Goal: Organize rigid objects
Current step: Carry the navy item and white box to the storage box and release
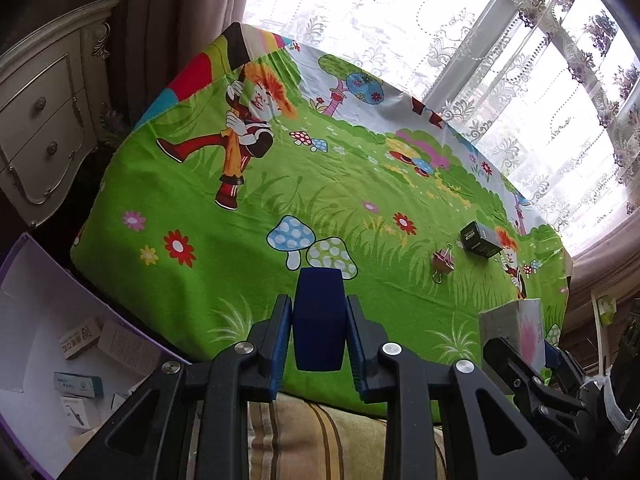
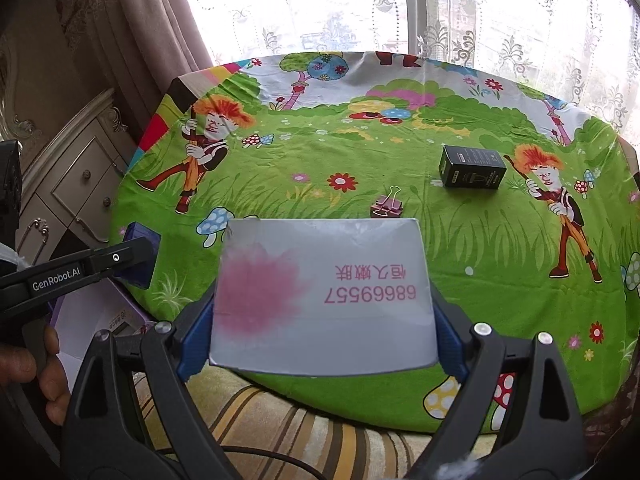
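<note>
My left gripper [image 1: 319,300] is shut on a dark blue box [image 1: 319,340], held above the near edge of the cartoon-print green cloth [image 1: 280,184]. The right wrist view shows that left gripper [image 2: 136,258] at the left with the blue box [image 2: 140,236]. My right gripper [image 2: 322,304] is shut on a wide pale grey box [image 2: 320,264] with a pink flower and pink print; this box [image 1: 508,320] also shows at the right of the left wrist view. A black box [image 2: 472,167] [image 1: 480,239] and a pink binder clip [image 2: 386,206] [image 1: 442,261] lie on the cloth.
A purple-edged white carton [image 1: 28,292] at the lower left holds several small boxes. A cream dresser [image 1: 40,120] stands at the left, lace curtains [image 1: 520,80] behind the table. A striped cushion [image 2: 280,420] lies below the cloth's near edge. A hand [image 2: 36,368] grips the left tool.
</note>
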The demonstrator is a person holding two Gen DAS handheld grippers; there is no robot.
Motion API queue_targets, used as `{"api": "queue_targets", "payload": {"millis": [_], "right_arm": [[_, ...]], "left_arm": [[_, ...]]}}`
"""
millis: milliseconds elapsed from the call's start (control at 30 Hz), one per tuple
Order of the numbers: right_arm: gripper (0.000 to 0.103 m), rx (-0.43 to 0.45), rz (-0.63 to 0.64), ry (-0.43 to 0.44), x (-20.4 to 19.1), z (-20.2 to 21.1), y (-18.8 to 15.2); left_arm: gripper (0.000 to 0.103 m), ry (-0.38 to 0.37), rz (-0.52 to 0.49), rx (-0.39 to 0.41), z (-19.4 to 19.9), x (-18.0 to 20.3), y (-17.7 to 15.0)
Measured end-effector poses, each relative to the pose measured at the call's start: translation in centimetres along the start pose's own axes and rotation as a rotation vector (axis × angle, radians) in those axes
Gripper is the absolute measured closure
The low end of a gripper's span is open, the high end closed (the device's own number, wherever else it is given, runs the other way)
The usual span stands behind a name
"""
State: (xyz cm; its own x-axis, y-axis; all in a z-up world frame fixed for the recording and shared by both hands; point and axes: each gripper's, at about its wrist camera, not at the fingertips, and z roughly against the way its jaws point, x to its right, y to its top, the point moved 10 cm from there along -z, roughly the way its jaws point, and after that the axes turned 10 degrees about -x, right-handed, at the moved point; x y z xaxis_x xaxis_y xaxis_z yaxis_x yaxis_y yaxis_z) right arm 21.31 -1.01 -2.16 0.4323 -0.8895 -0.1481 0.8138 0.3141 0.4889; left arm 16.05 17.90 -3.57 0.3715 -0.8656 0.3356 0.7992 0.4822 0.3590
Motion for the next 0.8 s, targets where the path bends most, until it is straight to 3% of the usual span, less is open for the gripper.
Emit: {"api": "queue_targets", "payload": {"millis": [433,800], "right_arm": [[0.012,-0.065,0.248,0.139,-13.1,1.6,-3.9],[0.011,-0.170,0.490,0.244,-23.3,1.7,-9.8]], "left_arm": [[0.075,0.077,0.155,0.083,6.9,-13.1,-4.6],[0.075,0.080,0.256,0.099,8.6,-19.4,-8.2]]}}
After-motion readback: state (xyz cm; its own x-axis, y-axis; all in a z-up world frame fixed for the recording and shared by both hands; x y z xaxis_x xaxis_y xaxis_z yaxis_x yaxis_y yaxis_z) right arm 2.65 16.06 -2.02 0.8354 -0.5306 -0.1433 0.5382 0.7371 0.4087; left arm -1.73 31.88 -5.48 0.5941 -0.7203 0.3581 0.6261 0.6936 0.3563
